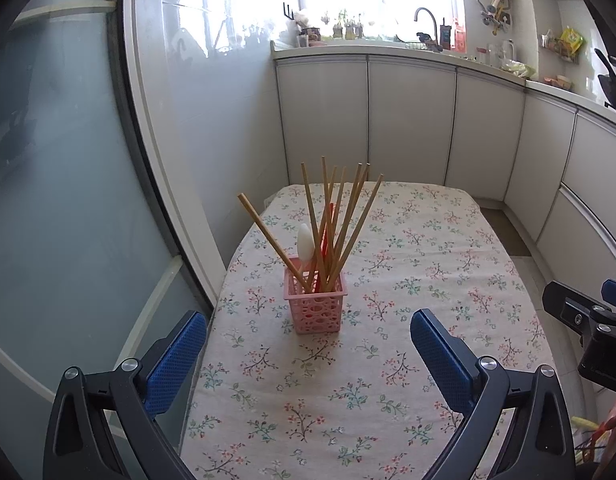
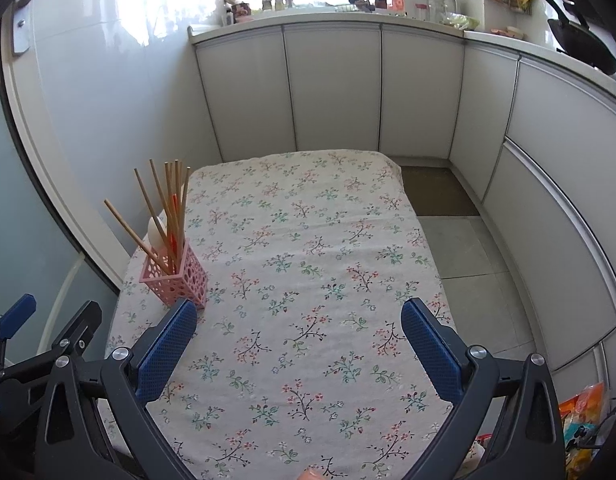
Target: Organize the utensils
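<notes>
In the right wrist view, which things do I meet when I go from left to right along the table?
Wooden chopsticks → white spoon → pink basket → bare floral tablecloth → grey floor tiles.

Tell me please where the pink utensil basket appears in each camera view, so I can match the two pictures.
Left wrist view: the pink basket stands near the centre, ahead between the open blue fingers.
Right wrist view: the pink basket stands at the left, just beyond the left finger.
Shared landmark: the wooden chopsticks standing in it.

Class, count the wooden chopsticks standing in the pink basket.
8 chopsticks, all in the pink basket: one leans far left, seven fan upright. Overlap may hide more.
</notes>
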Available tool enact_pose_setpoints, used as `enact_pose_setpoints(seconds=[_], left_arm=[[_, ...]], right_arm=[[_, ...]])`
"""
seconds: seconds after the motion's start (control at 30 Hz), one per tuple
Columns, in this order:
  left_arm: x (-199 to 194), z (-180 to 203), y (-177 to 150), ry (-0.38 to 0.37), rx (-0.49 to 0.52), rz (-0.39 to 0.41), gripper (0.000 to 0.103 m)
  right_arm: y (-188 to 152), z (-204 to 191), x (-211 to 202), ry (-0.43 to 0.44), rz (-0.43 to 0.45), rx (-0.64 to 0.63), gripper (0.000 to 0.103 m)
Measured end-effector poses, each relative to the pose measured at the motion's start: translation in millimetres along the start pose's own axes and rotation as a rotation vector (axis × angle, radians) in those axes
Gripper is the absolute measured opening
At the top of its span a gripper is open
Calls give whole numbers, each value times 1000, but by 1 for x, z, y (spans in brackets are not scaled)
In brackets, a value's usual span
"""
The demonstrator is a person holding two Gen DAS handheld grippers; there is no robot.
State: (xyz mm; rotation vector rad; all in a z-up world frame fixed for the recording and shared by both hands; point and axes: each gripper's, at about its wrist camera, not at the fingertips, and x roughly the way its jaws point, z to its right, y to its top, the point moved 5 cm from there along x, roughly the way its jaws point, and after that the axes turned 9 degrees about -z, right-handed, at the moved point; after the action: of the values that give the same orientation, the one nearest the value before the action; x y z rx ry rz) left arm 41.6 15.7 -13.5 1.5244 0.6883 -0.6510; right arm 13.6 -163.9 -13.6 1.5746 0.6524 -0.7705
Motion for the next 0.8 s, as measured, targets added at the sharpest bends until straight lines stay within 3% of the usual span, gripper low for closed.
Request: enact_pose_setpoints(seconds=[0.8], left_arm=[[-3,3,0,-2,2,-1,103]], right_arm=[[-2,-5,3,2,-9,-6,103]])
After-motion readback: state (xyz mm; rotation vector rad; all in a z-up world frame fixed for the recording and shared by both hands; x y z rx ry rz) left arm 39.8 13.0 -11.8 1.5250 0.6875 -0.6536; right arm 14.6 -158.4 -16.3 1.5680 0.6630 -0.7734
